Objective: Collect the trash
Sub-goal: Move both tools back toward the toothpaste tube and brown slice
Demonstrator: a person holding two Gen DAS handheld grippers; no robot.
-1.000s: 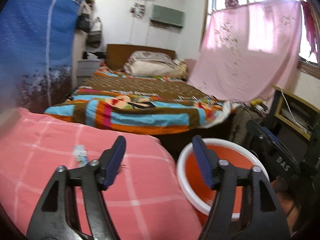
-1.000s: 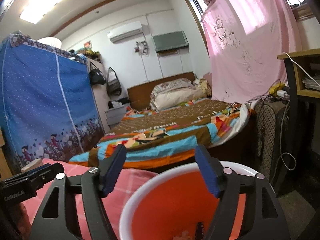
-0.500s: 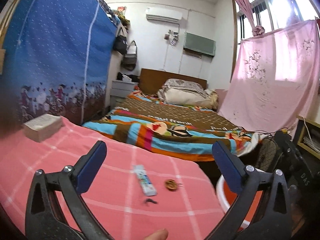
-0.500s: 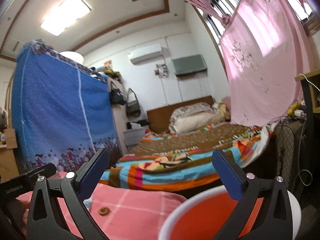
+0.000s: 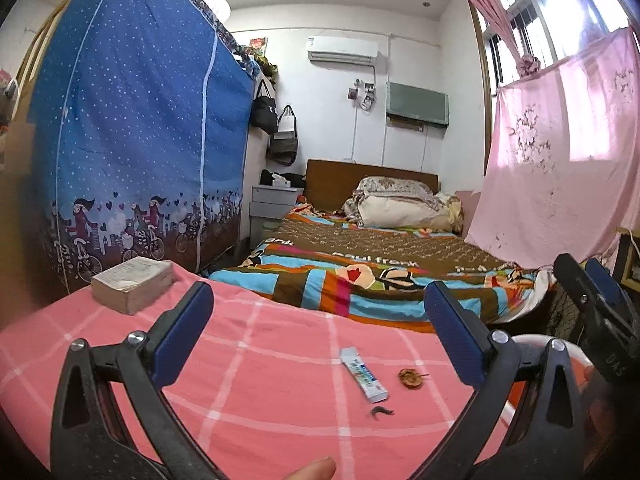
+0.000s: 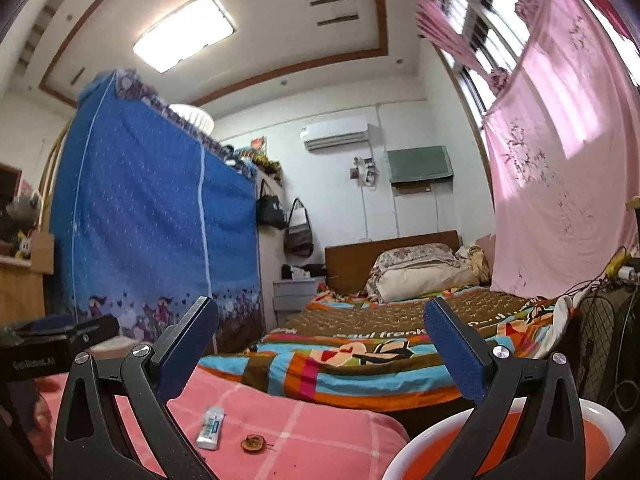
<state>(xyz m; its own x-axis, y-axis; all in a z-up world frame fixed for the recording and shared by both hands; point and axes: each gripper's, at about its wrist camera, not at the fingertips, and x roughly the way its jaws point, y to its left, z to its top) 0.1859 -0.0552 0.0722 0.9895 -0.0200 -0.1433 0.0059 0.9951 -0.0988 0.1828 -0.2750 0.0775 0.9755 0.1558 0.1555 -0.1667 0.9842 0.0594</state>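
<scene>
Pink cloth point(image 5: 248, 380) bears trash: wrapper point(image 5: 363, 373), dried slice point(image 5: 409, 378) near orange bin point(image 6: 560, 440) at right. Both grippers, L point(image 5: 320, 332) & R point(image 6: 320, 344), gape wide, empty. Approach wrapper low, pinch across its width.

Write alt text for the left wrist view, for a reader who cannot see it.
The open left gripper hovers, empty, over a pink checked cloth where a small tube, a brown dried fruit slice and a dark scrap lie near an orange bucket. A book sits at the cloth's far left, with a bed behind.
</scene>
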